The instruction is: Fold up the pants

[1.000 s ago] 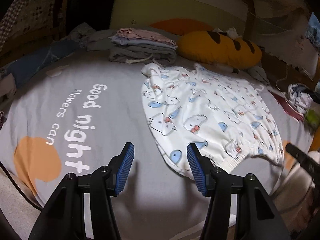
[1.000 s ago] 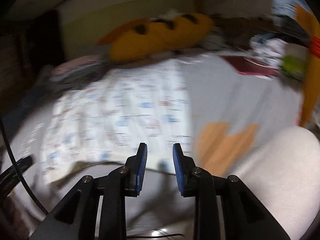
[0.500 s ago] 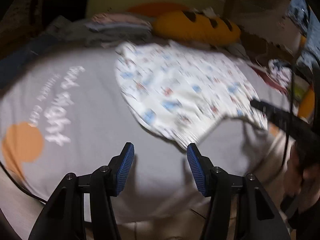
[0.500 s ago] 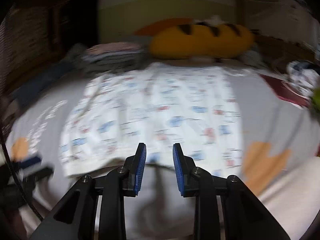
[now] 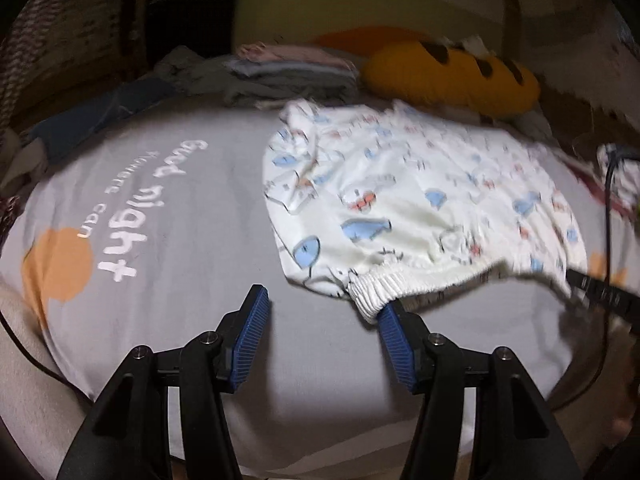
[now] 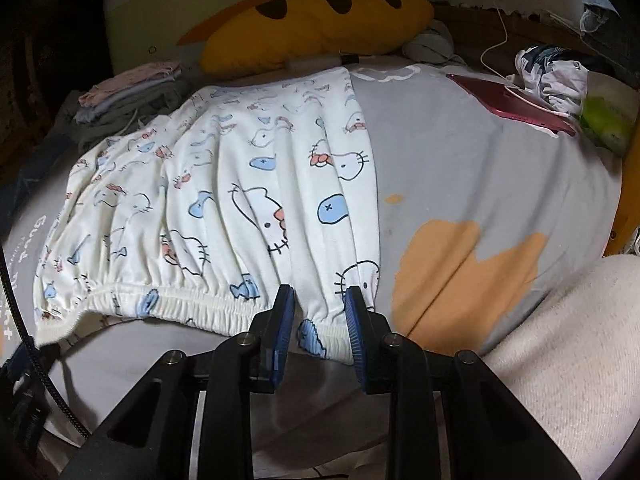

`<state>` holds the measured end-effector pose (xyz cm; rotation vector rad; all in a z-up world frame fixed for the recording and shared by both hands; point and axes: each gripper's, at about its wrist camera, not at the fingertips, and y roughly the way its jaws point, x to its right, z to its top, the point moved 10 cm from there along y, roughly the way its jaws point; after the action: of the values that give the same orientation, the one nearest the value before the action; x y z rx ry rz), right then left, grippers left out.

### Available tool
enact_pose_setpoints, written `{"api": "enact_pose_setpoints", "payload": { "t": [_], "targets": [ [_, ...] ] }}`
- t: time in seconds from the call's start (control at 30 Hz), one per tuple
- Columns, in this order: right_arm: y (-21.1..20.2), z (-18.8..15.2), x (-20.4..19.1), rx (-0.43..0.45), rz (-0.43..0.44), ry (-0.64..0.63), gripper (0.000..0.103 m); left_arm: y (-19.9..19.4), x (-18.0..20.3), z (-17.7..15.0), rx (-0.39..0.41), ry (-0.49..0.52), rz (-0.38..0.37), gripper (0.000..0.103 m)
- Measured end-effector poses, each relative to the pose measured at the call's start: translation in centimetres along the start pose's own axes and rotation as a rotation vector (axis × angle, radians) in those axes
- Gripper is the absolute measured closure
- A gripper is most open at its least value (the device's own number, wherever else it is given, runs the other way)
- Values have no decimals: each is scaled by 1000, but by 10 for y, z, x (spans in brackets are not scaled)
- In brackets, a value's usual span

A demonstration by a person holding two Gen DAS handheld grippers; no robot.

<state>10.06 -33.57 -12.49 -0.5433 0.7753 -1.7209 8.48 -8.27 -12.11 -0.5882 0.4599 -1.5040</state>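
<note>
A grey bedspread [image 6: 460, 152] printed with orange shapes and white lettering carries the white cartoon-cat pyjama pants [image 6: 240, 184], which lie spread flat and unfolded, legs running away from both grippers toward a long yellow spotted cushion [image 6: 320, 24]. No fold shows in the fabric, so the task appears to be at its opening: the first fold and every one after it are left to do. A stack of folded clothes [image 5: 288, 68] sits beyond the pants to the left, near the cushion.

The elastic waistband [image 6: 192, 304] is the edge nearest the fingers. The right gripper [image 6: 320, 320] straddles the waistband's right-hand end, the hem lying between its narrowly parted blue pads [image 6: 282, 320]; whether they press the cloth cannot be told for sure, as a gap shows on either side. The left gripper [image 5: 320, 334] stands spread wide with bare bedspread between its fingers, the waistband's left corner [image 5: 368, 300] just at the tip of its right pad [image 5: 394, 344], nothing pinched. Both ends seem lined up for a grasp.
</note>
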Motion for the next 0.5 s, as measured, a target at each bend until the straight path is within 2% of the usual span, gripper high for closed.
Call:
{"api": "enact_pose_setpoints", "payload": {
  "t": [0.13, 0.2, 0.3, 0.4, 0.5],
  "targets": [
    [3, 0, 1, -8, 5, 10, 76, -9, -5, 10, 62, -20, 22, 45],
    [4, 0, 0, -7, -2, 5, 76, -1, -5, 8, 32, 3, 60, 40],
    [3, 0, -2, 1, -22, -14, 76, 17, 0, -1, -23, 14, 36, 40],
    [3, 0, -2, 5, -36, -26, 76, 17, 4, 5, 3, -5, 14, 40],
    [2, -1, -1, 5, -31, -16, 76, 19, 5, 9, 18, -4, 55, 40]
  ]
}}
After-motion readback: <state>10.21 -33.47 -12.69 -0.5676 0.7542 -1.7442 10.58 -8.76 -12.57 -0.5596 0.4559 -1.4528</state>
